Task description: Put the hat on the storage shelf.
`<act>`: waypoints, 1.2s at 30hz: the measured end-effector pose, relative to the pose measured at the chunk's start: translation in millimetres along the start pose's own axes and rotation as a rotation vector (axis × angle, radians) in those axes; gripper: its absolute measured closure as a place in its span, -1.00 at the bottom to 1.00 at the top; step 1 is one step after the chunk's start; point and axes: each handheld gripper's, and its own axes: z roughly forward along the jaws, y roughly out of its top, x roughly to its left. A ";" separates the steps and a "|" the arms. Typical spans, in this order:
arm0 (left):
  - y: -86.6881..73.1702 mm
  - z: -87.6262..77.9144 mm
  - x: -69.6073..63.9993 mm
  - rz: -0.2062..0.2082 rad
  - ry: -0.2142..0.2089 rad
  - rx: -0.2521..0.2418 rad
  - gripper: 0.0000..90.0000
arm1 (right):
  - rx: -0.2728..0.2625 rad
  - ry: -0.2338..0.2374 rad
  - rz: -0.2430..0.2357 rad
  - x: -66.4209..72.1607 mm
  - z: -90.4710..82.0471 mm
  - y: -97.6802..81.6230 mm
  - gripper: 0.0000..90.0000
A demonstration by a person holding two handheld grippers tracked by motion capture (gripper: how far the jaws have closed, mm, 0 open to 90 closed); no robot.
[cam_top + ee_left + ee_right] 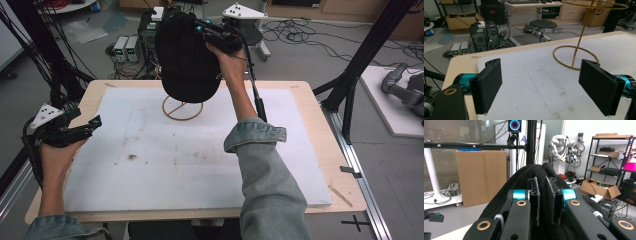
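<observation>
One black cap (187, 57) held high over the wire stand (183, 108)

Right gripper (543, 202) has its jaws pinched tight on the cap's fabric, far centre above the white board (150, 165). Left gripper (544, 87) rests at the left edge, jaws wide apart, holding nothing.

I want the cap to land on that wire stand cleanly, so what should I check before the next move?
1. Right gripper pinches the black cap: ok.
2. Cap over the gold wire stand: ok.
3. Stand upright on the white board: ok.
4. Left gripper open and apart from the stand: ok.
5. Cap's opening faces down onto the stand's top ring: cannot tell.
</observation>
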 end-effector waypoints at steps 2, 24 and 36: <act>-0.3 0.0 -0.1 0.001 -0.001 0.001 -0.57 | 0.009 -0.001 -0.003 0.0 3.2 -1.5 0.85; -0.7 0.5 -0.3 0.000 -0.005 0.001 -0.57 | 0.071 -0.035 0.067 -8.3 31.7 -21.5 0.85; -1.0 1.1 -0.6 0.001 -0.006 0.007 -0.57 | 0.111 -0.056 0.086 -9.4 44.4 -32.9 0.83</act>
